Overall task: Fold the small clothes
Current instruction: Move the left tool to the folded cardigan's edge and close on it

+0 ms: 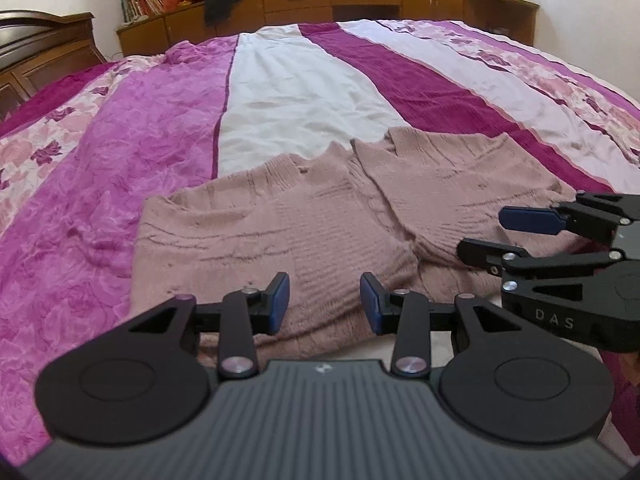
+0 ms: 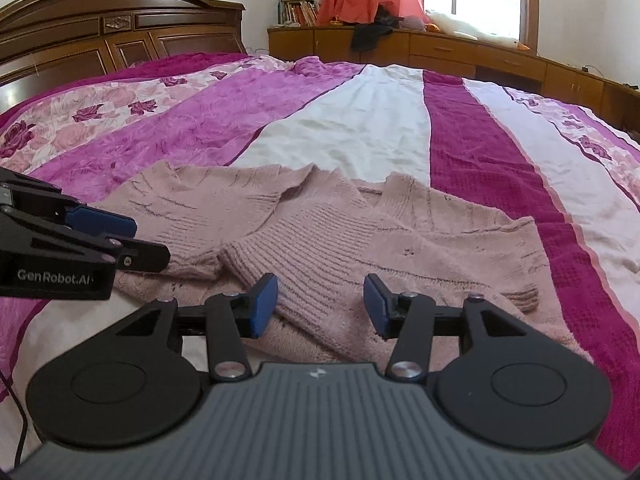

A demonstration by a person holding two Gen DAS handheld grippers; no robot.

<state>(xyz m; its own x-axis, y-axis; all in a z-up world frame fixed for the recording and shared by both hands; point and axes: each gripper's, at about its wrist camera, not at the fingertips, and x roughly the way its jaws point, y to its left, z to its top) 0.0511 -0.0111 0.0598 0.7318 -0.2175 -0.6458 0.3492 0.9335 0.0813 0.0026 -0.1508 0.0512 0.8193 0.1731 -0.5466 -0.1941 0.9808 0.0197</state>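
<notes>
A dusty-pink knit sweater (image 1: 304,216) (image 2: 328,232) lies flat on the bed near its front edge, both sleeves folded inward across the body. My left gripper (image 1: 325,304) hovers open just above the sweater's near hem, nothing between its blue pads. My right gripper (image 2: 321,306) is open too, over the near hem on the sweater's right half. The left wrist view catches the right gripper (image 1: 520,236) from the side at the right edge, beside the sweater's right side. The left gripper (image 2: 132,240) enters the right wrist view from the left.
The bed is covered by a striped pink, magenta and white spread (image 1: 312,92) (image 2: 360,128). A dark wooden headboard (image 2: 112,32) stands at the left, low wooden cabinets (image 1: 360,4) with books, dark clothes and a plush goose run along the far wall.
</notes>
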